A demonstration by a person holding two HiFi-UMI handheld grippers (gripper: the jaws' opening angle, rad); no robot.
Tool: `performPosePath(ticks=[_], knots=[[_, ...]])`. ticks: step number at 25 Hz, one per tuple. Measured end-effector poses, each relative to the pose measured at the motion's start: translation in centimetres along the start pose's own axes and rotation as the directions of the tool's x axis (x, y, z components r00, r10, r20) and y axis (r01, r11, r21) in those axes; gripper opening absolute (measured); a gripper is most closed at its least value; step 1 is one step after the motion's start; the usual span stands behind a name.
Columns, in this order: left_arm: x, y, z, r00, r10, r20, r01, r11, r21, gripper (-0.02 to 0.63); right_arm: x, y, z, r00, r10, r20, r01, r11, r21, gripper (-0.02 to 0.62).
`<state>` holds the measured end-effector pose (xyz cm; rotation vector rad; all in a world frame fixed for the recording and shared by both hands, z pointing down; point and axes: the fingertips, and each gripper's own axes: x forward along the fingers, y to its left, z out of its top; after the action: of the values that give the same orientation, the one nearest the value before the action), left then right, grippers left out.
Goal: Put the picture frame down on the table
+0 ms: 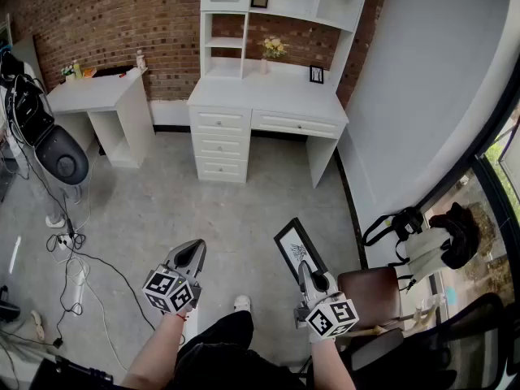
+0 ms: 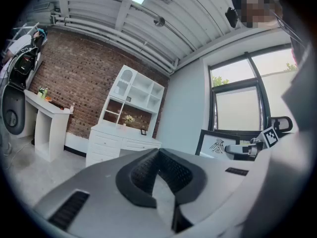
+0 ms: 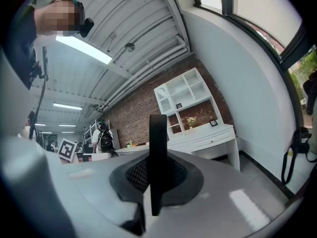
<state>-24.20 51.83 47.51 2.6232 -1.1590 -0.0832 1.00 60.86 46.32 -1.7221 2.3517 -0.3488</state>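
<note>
Well back from the white desk (image 1: 268, 96), over bare grey floor, the right gripper (image 1: 306, 276) pinches the lower edge of the black picture frame (image 1: 296, 249). The frame is up in the air, tilted, its pale print turned upward. In the right gripper view it is a dark strip seen edge-on, squeezed between the pads. The left gripper (image 1: 192, 255) hangs about as far from the desk, off to the frame's left and apart from it, its jaws pressed together on nothing. A brown chair (image 1: 370, 291) stands just right of the right gripper. On the desk top are a vase of yellow flowers (image 1: 274, 49) and a small dark frame (image 1: 316, 74). Left of the desk stands a smaller white table (image 1: 93, 94), with a brick wall (image 1: 122, 15) behind both.
</note>
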Motion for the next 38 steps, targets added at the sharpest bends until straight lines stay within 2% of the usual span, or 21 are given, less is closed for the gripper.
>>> performPosePath(ticks=[9,18,27,34,38], knots=[[10.2,1.8,1.4,0.999,-0.033,-0.008,0.033,0.999,-0.004,-0.003,7.3,-6.7,1.7,1.000,-0.020,-0.014,0.020,1.000,0.011,0.014],[16.1,7.0,1.5,0.999,0.023,-0.030,-0.024,0.999,-0.039,-0.003,15.0,-11.5,1.8,1.000,-0.017,-0.025,0.019,0.998,0.057,0.014],[21.9,11.5,3.6,0.999,0.035,-0.001,-0.035,0.999,-0.031,-0.003,23.1,-14.3,3.1,1.000,0.008,-0.020,-0.007,0.999,0.054,0.014],[24.7,11.7,4.9,1.000,0.001,0.013,0.000,1.000,-0.012,-0.003,25.9,-14.9,3.5,1.000,0.019,-0.019,-0.018,0.999,0.051,0.014],[25.6,11.9,5.3,1.000,0.007,0.018,-0.007,1.000,-0.010,-0.002,26.7,-15.6,3.5,1.000,0.019,-0.023,-0.017,0.998,0.064,0.014]])
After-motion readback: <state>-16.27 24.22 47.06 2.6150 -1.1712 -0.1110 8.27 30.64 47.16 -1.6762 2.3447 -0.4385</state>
